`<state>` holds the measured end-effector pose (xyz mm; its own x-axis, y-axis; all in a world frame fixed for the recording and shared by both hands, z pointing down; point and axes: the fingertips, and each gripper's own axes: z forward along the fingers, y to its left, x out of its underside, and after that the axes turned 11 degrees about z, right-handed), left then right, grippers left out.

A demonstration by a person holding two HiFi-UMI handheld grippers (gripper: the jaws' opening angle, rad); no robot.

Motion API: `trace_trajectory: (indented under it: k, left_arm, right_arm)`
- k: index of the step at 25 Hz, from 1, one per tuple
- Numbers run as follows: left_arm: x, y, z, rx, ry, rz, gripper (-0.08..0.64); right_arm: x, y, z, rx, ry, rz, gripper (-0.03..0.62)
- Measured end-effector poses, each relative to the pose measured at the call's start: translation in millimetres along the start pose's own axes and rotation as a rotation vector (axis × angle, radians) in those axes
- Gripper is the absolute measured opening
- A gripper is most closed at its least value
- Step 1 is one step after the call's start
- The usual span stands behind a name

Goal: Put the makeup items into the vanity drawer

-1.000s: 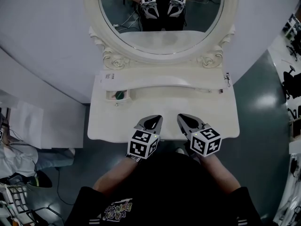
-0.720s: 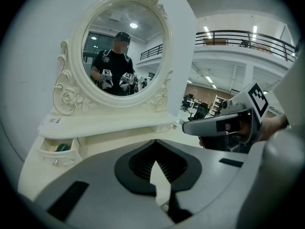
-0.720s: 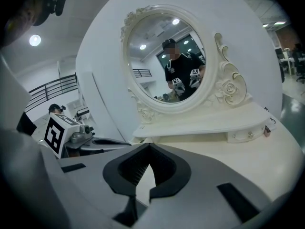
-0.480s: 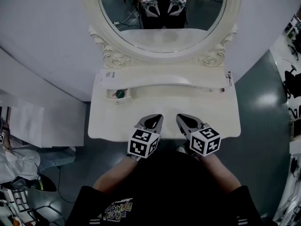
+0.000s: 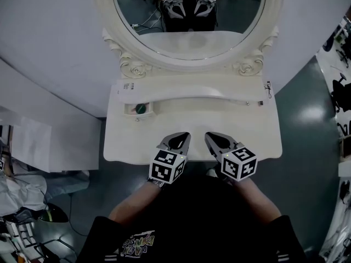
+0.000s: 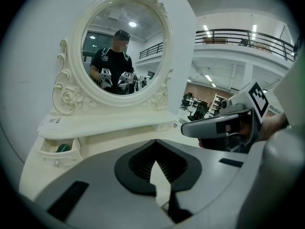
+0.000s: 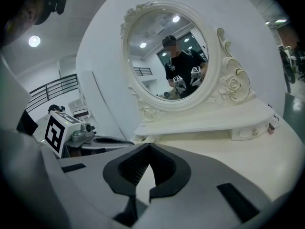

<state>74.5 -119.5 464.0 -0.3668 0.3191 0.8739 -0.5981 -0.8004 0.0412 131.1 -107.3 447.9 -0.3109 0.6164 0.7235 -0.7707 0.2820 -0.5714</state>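
Left claw [image 5: 181, 138]: clenched, nothing in it, over the front edge of the surface [image 5: 192, 126].
Right claw [image 5: 214, 139]: clenched, also holding nothing, just beside the left.
Drawer [image 5: 129, 112]: small, open, at the vanity's far left.
Green item [image 5: 140, 109]: inside the drawer.
Mirror [image 5: 189, 15]: reflects both claws.

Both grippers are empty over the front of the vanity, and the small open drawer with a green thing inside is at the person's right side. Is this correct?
No. The head view shows the open drawer with the green thing at the person's left side, not the right. The rest holds.
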Motion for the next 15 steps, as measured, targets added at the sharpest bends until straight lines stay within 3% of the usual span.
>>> trace_trajectory:
  k: [15]
  left_arm:
    - [7, 7, -3, -0.008, 0.017, -0.002, 0.008]
  right_arm:
    - [4, 3, 11, -0.019, 0.015, 0.015, 0.029]
